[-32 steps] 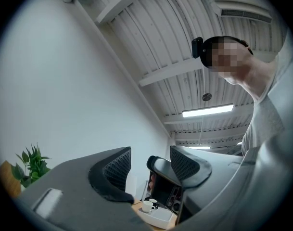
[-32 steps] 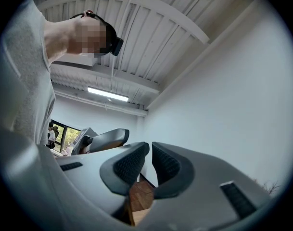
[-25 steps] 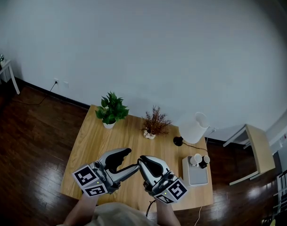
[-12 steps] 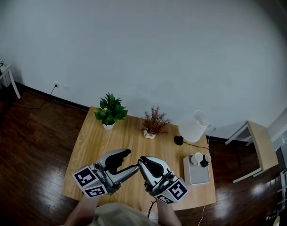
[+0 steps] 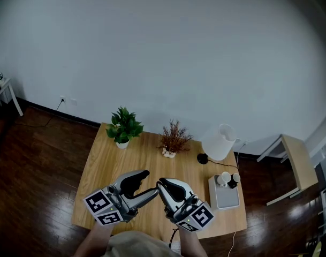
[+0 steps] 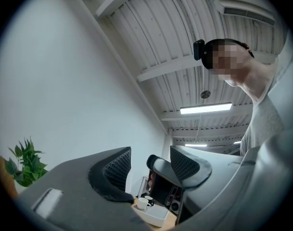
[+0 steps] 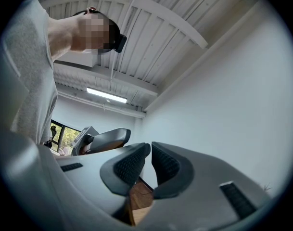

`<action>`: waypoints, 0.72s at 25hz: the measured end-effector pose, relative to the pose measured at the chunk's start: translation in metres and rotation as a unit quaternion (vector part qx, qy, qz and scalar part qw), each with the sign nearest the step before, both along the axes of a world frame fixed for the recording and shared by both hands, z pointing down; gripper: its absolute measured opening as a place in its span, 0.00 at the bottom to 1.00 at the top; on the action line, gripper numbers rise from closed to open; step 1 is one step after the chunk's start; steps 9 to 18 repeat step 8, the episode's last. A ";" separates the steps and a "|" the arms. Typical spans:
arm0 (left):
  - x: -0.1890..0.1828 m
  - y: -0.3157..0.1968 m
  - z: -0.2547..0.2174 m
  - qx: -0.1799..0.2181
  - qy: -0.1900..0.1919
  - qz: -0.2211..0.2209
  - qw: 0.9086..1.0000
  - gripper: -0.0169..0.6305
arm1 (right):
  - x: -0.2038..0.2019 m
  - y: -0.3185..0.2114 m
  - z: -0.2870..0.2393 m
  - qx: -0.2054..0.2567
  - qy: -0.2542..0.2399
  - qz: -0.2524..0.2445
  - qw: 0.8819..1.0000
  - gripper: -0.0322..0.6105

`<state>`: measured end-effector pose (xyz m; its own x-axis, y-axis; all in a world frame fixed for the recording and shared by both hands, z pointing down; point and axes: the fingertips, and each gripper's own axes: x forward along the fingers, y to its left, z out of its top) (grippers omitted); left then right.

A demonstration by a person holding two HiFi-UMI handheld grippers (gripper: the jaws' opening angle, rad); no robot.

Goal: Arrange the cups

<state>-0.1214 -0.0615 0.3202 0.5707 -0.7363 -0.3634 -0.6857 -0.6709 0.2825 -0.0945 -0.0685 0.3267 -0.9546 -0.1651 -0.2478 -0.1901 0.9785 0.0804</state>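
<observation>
Cups (image 5: 225,179), one white and one dark, stand together on a grey tray (image 5: 225,198) at the tabletop's (image 5: 106,165) right. Nothing has shifted in the last second. The left hand-held gripper (image 5: 148,182) still hovers near, jaws apart and empty, and the right hand-held gripper (image 5: 163,185) stays closed on nothing. Both are well apart from the cups, so arranging looks stalled.

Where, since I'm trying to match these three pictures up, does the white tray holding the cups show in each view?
Head view: the white tray lies near the right edge of the table, below the lamp in the picture.
Left gripper view: low centre, just above the bottom edge.
Right gripper view: not in it.
Shared landmark: the green plant, in the head and left gripper views only.
</observation>
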 end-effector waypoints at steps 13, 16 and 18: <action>0.005 0.000 0.002 -0.003 0.000 0.001 1.000 0.43 | 0.006 -0.001 0.003 -0.001 0.002 0.003 1.000 0.11; 0.005 0.000 0.002 -0.003 0.000 0.001 1.000 0.43 | 0.006 -0.001 0.003 -0.001 0.002 0.003 1.000 0.11; 0.005 0.000 0.002 -0.003 0.000 0.001 1.000 0.43 | 0.006 -0.001 0.003 -0.001 0.002 0.003 1.000 0.11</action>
